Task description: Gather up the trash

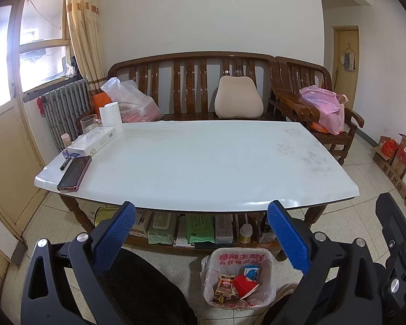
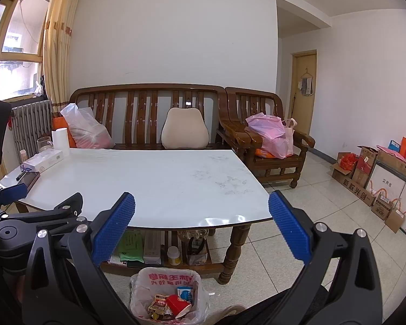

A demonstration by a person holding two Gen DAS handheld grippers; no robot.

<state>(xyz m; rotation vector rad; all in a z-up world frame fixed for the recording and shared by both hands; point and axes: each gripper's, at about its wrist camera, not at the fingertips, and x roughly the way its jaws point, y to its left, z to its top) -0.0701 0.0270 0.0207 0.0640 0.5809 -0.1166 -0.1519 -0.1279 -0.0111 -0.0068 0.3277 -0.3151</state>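
Glossy white table (image 1: 203, 162); both ribbed blue tongs (image 1: 200, 233) (image 2: 201, 224) gape empty above plastic-lined bin (image 1: 238, 276).

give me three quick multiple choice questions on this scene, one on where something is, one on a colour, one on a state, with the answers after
1. Where is the trash bin?
A. on the table top
B. on the floor in front of the table
C. on the wooden bench

2. What colour is the paper cup in the bin?
A. red
B. green
C. black

3. How do the left gripper and the right gripper stand?
A. both shut on trash
B. one open, one shut
C. both open and holding nothing

Answers:
1. B, the lined bin sits on the tiled floor before the white table.
2. A, the cup lying among the wrappers is red outside, white inside.
3. C, each pair of blue pads is spread wide with nothing between them.
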